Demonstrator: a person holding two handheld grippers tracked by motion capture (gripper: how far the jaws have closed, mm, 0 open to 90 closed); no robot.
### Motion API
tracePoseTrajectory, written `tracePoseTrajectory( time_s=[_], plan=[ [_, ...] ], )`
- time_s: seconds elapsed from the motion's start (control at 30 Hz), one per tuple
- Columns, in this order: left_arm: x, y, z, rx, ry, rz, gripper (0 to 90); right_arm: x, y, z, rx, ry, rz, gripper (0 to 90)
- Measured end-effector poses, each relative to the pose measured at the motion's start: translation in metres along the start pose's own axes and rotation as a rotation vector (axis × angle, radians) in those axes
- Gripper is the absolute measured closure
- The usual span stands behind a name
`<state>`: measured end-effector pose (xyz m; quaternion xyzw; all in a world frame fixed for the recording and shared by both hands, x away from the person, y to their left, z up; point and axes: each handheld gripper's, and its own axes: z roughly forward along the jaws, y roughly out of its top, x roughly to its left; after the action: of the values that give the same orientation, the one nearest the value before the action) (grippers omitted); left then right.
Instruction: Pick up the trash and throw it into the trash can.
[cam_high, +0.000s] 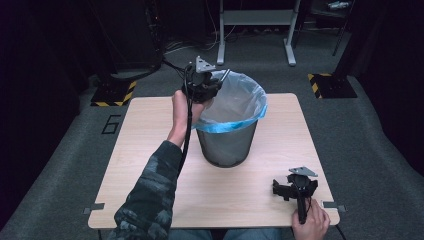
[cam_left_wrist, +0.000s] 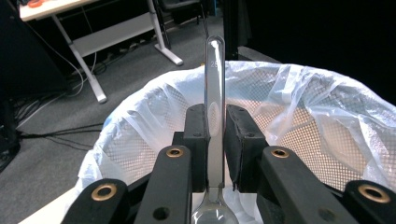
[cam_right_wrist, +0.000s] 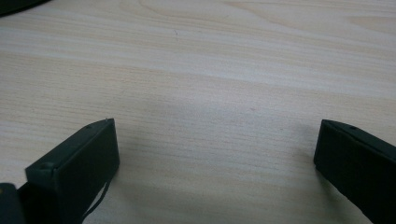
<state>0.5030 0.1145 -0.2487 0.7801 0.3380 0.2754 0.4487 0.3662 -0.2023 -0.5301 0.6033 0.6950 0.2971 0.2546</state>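
My left gripper is raised at the left rim of a mesh waste bin lined with a pale blue plastic bag. It is shut on a metal spoon, whose handle sticks up past the pads over the bin's opening; the bowl end sits low between the jaws. In the high view the spoon's handle points toward the bin. My right gripper rests low on the wooden table at the near right corner. Its pads stand wide apart over bare wood, nothing between them.
The bin stands in the middle of the table. A white-legged desk frame stands on the grey floor beyond. Yellow-black striped floor blocks lie at both far corners. The person's camouflage sleeve crosses the table's left half.
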Motion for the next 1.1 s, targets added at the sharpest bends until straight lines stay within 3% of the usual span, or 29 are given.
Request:
tracePoseTrajectory(
  time_s=[0.07, 0.17, 0.3, 0.5, 0.63, 0.7, 0.9, 1.1],
  plan=[
    [0.001, -0.001, 0.0, 0.012, 0.003, -0.01, 73.9, 0.0, 0.0, 0.0, 0.0, 0.001, 0.001, 0.0],
    [0.004, -0.004, -0.005, 0.027, 0.001, -0.024, 50.7, 0.0, 0.0, 0.0, 0.001, -0.001, 0.002, 0.0],
    [0.006, -0.01, -0.016, 0.049, -0.002, -0.032, 31.5, 0.0, 0.0, 0.0, 0.001, 0.0, 0.004, 0.0],
    [0.012, -0.027, -0.042, 0.049, -0.012, -0.031, 16.5, 0.0, 0.0, 0.0, 0.002, -0.001, 0.001, 0.0],
    [0.016, -0.042, -0.056, 0.046, -0.003, -0.033, 15.0, 0.0, 0.0, 0.0, 0.002, -0.001, 0.001, 0.0],
    [0.019, -0.052, -0.064, 0.051, 0.038, -0.034, 14.5, 0.0, 0.0, 0.0, 0.002, -0.001, 0.001, 0.0],
    [0.031, -0.08, -0.079, 0.052, 0.082, -0.062, 13.7, 0.0, 0.0, 0.0, 0.002, -0.001, 0.001, 0.0],
    [0.042, -0.112, -0.083, 0.106, 0.135, -0.082, 13.7, 0.0, 0.0, 0.0, 0.002, -0.001, 0.001, 0.0]
  ],
)
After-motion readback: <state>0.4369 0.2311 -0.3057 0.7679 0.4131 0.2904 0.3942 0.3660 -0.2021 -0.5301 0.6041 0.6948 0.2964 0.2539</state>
